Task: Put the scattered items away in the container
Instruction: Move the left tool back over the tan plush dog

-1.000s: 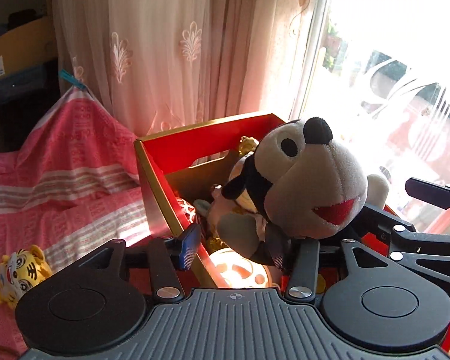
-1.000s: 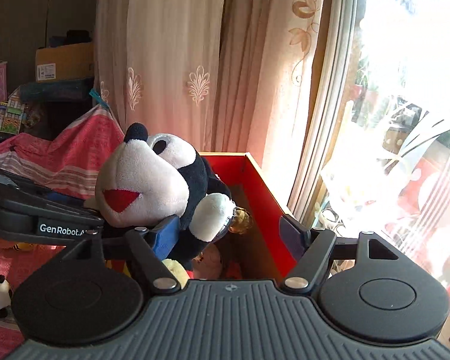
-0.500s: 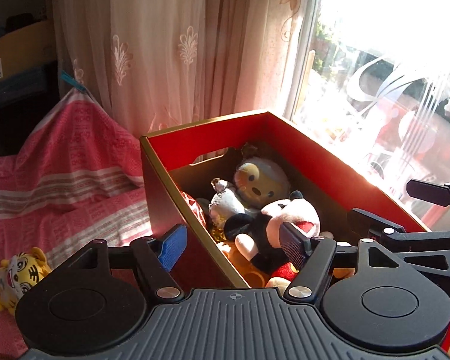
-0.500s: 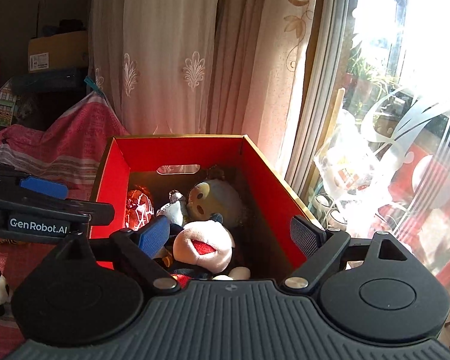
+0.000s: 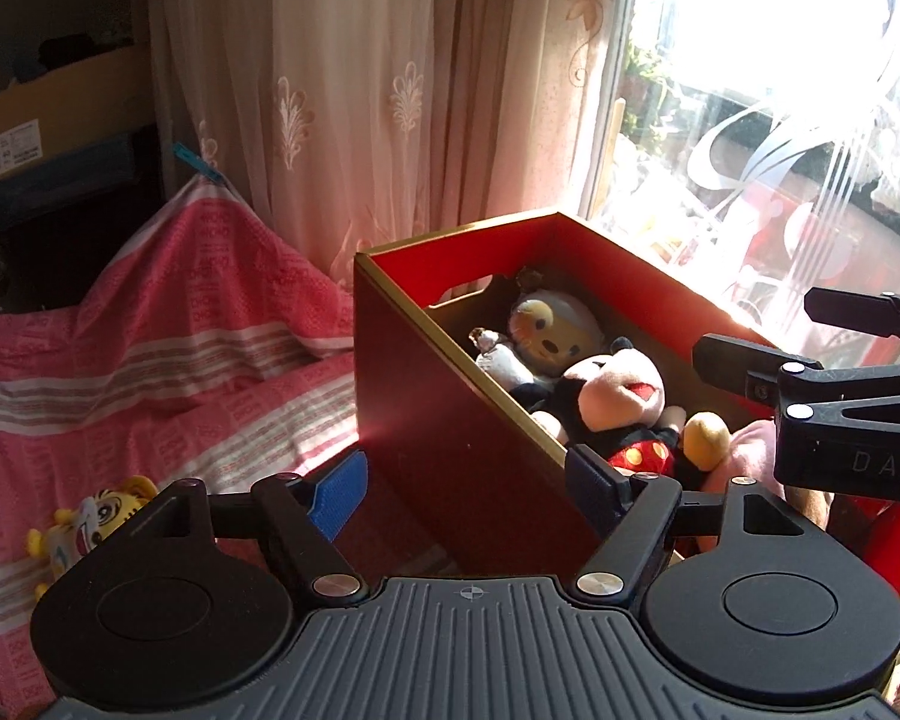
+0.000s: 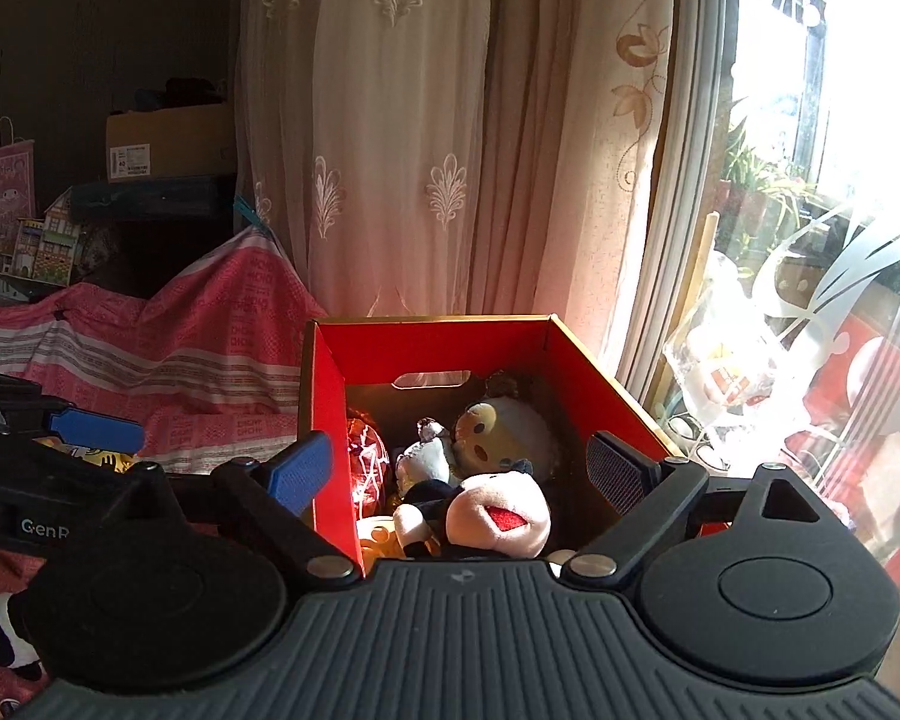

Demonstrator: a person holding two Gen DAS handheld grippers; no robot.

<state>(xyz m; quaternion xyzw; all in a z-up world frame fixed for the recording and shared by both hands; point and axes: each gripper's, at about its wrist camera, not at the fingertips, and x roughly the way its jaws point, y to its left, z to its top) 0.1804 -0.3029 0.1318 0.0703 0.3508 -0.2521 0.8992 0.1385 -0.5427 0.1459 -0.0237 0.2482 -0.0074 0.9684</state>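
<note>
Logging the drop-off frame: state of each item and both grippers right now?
Left gripper: open, holding nothing.
Right gripper: open, holding nothing.
Red box: top open, toys inside.
Mickey Mouse plush: in the box, lying on its back.
Bear plush: in the box, near the far wall.
Tiger plush: outside the box, on the pink cloth.

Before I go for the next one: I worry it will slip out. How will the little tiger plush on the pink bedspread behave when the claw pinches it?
The tiger plush looks soft and stuffed, so it will likely squash rather than slip. It seems small and probably light. Lying on the soft bedspread, it may sink when pressed.
</note>
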